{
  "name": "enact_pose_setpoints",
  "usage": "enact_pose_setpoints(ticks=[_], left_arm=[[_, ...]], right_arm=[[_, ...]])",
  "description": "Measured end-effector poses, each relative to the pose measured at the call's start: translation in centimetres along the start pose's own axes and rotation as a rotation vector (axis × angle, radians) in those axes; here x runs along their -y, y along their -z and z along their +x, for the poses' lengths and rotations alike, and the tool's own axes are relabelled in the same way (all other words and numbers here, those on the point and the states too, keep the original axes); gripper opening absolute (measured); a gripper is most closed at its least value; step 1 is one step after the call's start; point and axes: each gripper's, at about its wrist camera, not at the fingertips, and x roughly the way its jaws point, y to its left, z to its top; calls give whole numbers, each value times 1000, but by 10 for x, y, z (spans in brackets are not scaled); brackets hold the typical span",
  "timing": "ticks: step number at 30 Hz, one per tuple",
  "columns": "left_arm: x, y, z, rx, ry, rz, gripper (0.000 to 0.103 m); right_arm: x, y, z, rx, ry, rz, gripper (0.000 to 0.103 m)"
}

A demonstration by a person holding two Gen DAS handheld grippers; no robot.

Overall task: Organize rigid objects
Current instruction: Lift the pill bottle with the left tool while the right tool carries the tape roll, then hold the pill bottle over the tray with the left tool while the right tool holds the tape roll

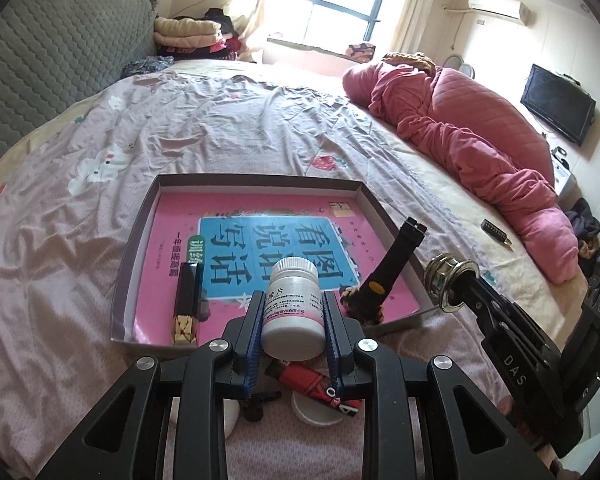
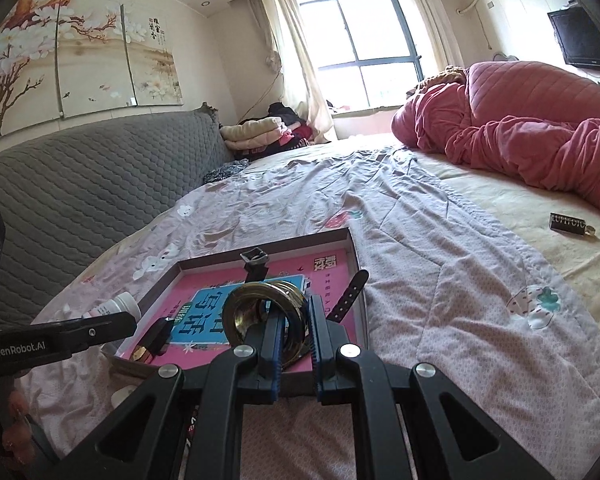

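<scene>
My left gripper (image 1: 293,316) is shut on a white pill bottle (image 1: 293,304), held upright above the near edge of a shallow box tray (image 1: 138,240). The tray lies on the bed with a pink book (image 1: 260,240) in it, plus a black-and-gold stick box (image 1: 186,304) and a black watch-like strap (image 1: 388,268). My right gripper (image 2: 296,328) is shut on a brass metal ring (image 2: 260,316), held over the tray's near right corner. The right wrist view shows the left gripper (image 2: 100,328) and its bottle (image 2: 114,306) at the left. The ring hides the strap's middle.
Under the left gripper lie a red packet (image 1: 316,382), white round lids (image 1: 316,414) and a small black piece (image 1: 256,400). A small dark bar (image 2: 568,222) rests on the bed to the right. A pink quilt (image 1: 460,120) is heaped at the far right, a grey headboard (image 2: 80,192) at the left.
</scene>
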Motion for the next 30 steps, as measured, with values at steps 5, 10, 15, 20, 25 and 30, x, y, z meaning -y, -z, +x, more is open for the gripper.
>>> enact_pose_setpoints(ticks=[5, 10, 15, 20, 25, 30], left_arm=[[0, -2, 6, -3, -6, 2, 27], [-1, -5, 17, -14, -15, 3, 27], [-2, -7, 29, -31, -24, 8, 27], [-4, -7, 41, -46, -32, 4, 27], [-3, -8, 52, -60, -42, 9, 27], [-3, -8, 65, -78, -57, 16, 27]], right_arm=[[1, -3, 3, 8, 9, -16, 12], [6, -6, 5, 19, 27, -17, 12], [12, -8, 8, 26, 43, -9, 12], [17, -10, 12, 27, 60, -11, 12], [20, -11, 17, 22, 70, -14, 12], [20, -10, 23, 9, 80, -30, 12]])
